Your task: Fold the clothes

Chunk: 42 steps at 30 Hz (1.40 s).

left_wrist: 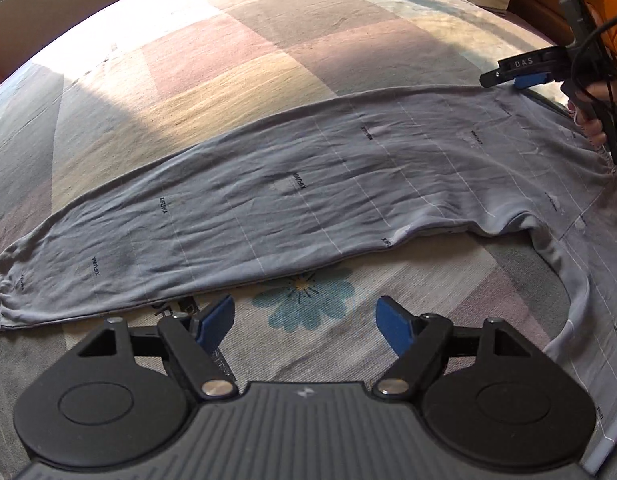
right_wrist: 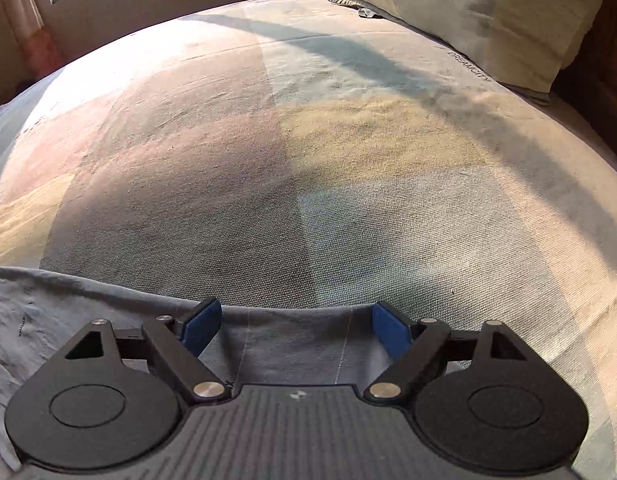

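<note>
**A:** Where do the trousers lie from you, starting at your left side?

**B:** The grey trousers [left_wrist: 308, 200] are spread flat on the bed [left_wrist: 212, 80], long axis running across my left view, cuff at the far left and waistband off to the right. My left gripper [left_wrist: 304, 320] hangs over the bedspread just on the near side of the upper leg's near edge. That hem is straight ahead of the fingertips, close but not touched.

**A:** And those jaws?

**B:** Spread wide, nothing between them but the flower print [left_wrist: 304, 296] on the sheet. Released, holding nothing.

**A:** Now the right.

**B:** My right gripper [right_wrist: 296, 320] is at the waist end, over the far edge of the cloth [right_wrist: 292, 340]. From the left view you can see it near the top corner there, with the person's hand [left_wrist: 588, 112] on the handle. The fabric's edge runs between my blue pads [right_wrist: 200, 320], side to side.

**A:** Gripping it?

**B:** No. The jaws stand wide apart, pads clear of the cloth, so nothing is clamped.

**A:** Which hand is nearer?

**B:** The right, I judge; it is already over fabric, while the left must reach forward to the hem.
</note>
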Each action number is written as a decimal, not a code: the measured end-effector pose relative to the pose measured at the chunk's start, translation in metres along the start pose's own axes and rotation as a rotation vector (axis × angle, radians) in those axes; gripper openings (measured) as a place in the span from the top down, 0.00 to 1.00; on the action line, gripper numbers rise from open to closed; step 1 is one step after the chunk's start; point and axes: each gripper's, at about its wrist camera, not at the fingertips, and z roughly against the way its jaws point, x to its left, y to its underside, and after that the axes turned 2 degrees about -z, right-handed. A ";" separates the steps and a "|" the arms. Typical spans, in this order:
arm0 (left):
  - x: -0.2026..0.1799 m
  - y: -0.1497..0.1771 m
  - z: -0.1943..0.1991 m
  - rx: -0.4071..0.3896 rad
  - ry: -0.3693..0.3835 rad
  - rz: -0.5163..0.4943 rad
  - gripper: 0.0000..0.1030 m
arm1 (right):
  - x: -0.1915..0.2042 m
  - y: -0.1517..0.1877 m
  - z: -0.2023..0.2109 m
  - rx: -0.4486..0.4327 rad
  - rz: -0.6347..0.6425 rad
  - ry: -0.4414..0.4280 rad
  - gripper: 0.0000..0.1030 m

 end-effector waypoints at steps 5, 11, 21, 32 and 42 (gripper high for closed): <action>-0.032 0.005 0.013 0.004 0.008 0.030 0.24 | 0.003 0.014 0.045 0.009 0.072 -0.068 0.15; -0.054 0.021 0.017 0.025 0.059 0.030 0.24 | 0.015 0.043 0.006 0.049 0.135 -0.023 0.03; -0.036 0.069 0.050 0.000 0.084 -0.058 0.24 | 0.036 0.070 0.095 0.015 0.027 -0.035 0.04; -0.024 0.172 0.093 0.052 0.230 -0.054 0.24 | 0.129 0.219 0.159 0.143 0.209 0.017 0.03; -0.039 0.218 0.068 0.054 0.182 0.115 0.15 | 0.141 0.248 0.136 0.139 0.231 -0.015 0.00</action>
